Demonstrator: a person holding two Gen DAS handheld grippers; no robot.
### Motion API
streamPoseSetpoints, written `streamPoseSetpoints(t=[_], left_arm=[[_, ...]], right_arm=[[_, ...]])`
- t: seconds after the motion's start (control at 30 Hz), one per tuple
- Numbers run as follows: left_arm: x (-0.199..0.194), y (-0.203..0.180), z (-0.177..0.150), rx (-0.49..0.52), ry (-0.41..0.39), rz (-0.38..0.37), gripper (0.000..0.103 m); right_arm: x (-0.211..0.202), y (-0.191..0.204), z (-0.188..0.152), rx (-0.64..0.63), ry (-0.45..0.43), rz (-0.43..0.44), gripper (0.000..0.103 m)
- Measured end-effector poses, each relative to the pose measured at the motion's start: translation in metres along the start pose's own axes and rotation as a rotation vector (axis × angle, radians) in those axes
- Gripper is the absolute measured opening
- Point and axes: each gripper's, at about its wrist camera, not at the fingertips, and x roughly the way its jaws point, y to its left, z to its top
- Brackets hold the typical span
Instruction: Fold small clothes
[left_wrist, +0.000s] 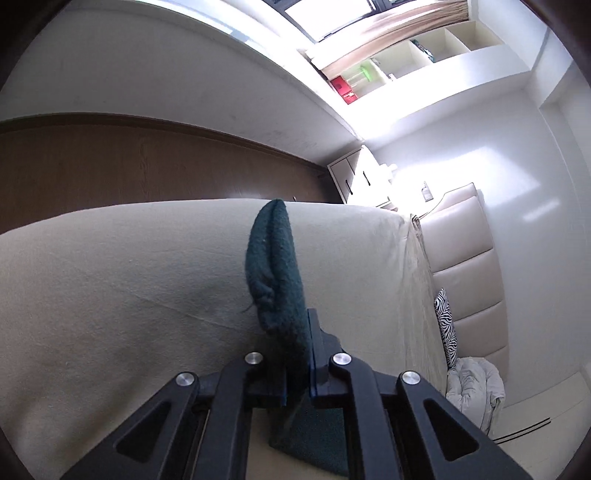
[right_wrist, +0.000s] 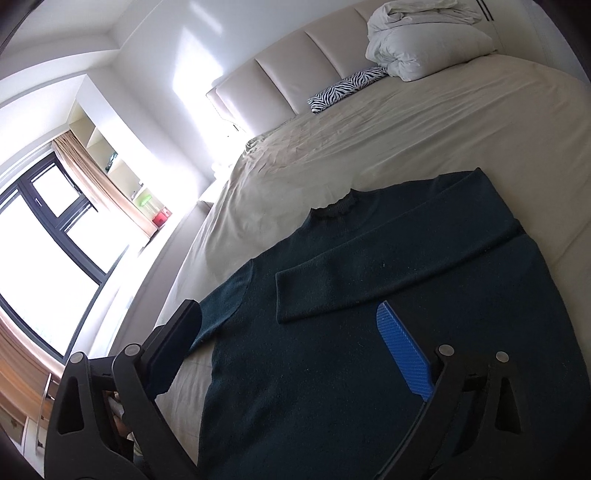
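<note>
The left tongs (left_wrist: 297, 354) pinch a fold of the dark green knitted sweater (right_wrist: 369, 314), lifting its edge. The right tongs (right_wrist: 291, 332) gape wide, holding nothing, above the sweater, which lies flat on the beige-sheeted bed (right_wrist: 424, 125), one sleeve folded across its chest.

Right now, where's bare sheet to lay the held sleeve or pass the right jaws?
Bare sheet runs between the sweater collar and the zebra pillow, and in a strip on the window side. By the headboard it is crowded: pillow and bundled duvet.
</note>
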Motion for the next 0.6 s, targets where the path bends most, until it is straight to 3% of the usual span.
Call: streamPoseSetpoints(t=[0.13, 0.23, 0.33, 0.47, 0.6], left_arm=[[-0.003, -0.090, -0.039, 0.297, 0.005, -0.010, 0.008], [0.001, -0.164, -0.100, 0.564, 0.026, -0.031, 0.008], [0.009, -0.222, -0.180, 0.791, 0.064, -0.059, 0.008], [0.021, -0.273, -0.290, 1.014, 0.143, -0.097, 0.008], [0.032, -0.307, -0.371, 1.163, 0.178, -0.115, 0.008]], right_arm=[[-0.001, -0.032, -0.004, 0.059, -0.005, -0.020, 0.096], [-0.011, -0.058, -0.008, 0.103, -0.024, -0.037, 0.096], [-0.020, -0.088, -0.012, 0.161, -0.042, -0.055, 0.096], [-0.035, -0.127, -0.019, 0.241, -0.062, -0.077, 0.096], [-0.052, -0.160, -0.024, 0.292, -0.089, -0.097, 0.096]])
